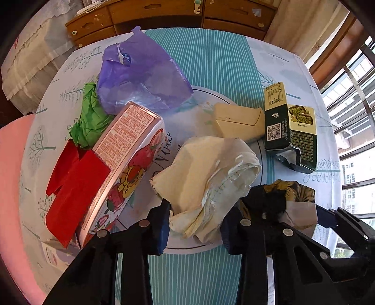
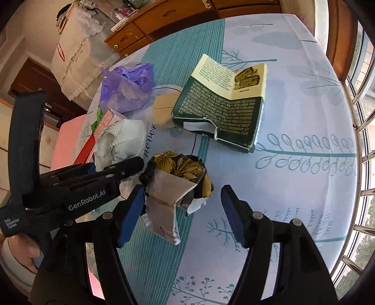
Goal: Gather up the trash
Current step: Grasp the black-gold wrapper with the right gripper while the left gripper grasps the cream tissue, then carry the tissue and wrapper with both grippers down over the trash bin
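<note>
Trash lies on a round table. A crumpled cream tissue (image 1: pixel 211 178) sits between the fingers of my left gripper (image 1: pixel 195 225), whose jaws stand open around its near end. A crumpled black-and-gold floral wrapper (image 2: pixel 178 180) lies between the fingers of my right gripper (image 2: pixel 181 211), which is open around it; the left pad is close to it. The wrapper also shows in the left wrist view (image 1: pixel 290 199). A pink strawberry box (image 1: pixel 124 164), a purple plastic bag (image 1: pixel 140 77), green paper (image 1: pixel 91 117), a cream box (image 1: pixel 236 119) and a dark green snack box (image 2: pixel 222 105) lie further off.
The table wears a pale tablecloth (image 2: pixel 293 131) with a teal striped band. A wooden cabinet (image 1: pixel 164 14) stands behind the table. Window bars (image 2: pixel 361 164) run along the right. A pink surface (image 1: pixel 11 176) lies at the left edge.
</note>
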`<state>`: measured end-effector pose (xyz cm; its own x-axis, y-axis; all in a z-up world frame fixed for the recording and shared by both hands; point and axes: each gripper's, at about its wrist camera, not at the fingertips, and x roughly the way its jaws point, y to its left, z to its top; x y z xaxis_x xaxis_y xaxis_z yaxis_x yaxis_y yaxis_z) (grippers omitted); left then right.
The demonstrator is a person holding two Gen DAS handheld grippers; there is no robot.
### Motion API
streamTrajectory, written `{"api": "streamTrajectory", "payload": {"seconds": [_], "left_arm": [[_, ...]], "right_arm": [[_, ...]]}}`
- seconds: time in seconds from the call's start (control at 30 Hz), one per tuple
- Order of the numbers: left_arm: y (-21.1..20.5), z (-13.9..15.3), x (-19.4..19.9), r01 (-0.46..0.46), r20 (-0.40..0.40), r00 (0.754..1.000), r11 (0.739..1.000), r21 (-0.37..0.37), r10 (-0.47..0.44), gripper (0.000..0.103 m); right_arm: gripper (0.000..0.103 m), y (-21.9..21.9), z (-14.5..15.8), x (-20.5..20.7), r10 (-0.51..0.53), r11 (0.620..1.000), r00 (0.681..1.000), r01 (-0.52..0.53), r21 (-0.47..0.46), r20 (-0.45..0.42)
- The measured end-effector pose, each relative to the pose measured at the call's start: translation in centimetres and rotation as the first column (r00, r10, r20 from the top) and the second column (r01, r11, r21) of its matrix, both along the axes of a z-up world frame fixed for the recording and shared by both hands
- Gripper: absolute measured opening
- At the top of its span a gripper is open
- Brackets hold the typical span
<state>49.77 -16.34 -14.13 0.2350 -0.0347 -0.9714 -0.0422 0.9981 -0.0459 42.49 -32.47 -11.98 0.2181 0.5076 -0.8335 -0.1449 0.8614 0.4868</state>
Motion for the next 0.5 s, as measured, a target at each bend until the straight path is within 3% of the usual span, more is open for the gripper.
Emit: {"api": "streamTrajectory", "payload": {"seconds": [0.03,0.07,0.1,0.2,0.5], "left_arm": [[0.1,0.2,-0.4,0.0,0.0,1.0,1.0,-0.007,0.0,0.034],[0.0,0.4,-1.1,0.002,0.002,1.0,1.0,-0.013,-0.002,0.034],[0.0,0.7,-1.7,0.004,0.005,1.0,1.0,-0.019,-0.004,0.034],[0.3,1.9,-3.7,0.01,0.017,1.0,0.999,-0.039,-0.009,0.034],[1.5,6.7,-12.0,0.061,0.079,0.995,0.993,-0.102,-0.053,0.034]], "right_arm": [[0.057,0.1,-0.1,-0.1,0.002,1.0,1.0,-0.002,0.018,-0.001],[0.04,0.3,-0.1,-0.2,0.011,0.999,1.0,-0.011,0.052,-0.004],[0.038,0.6,0.1,-0.3,0.015,0.999,1.0,-0.015,0.047,-0.003],[0.034,1.4,1.3,-1.1,0.046,0.999,0.998,-0.045,-0.021,0.035],[0.034,1.8,4.8,-6.0,0.075,0.988,0.997,-0.069,-0.137,0.037]]}}
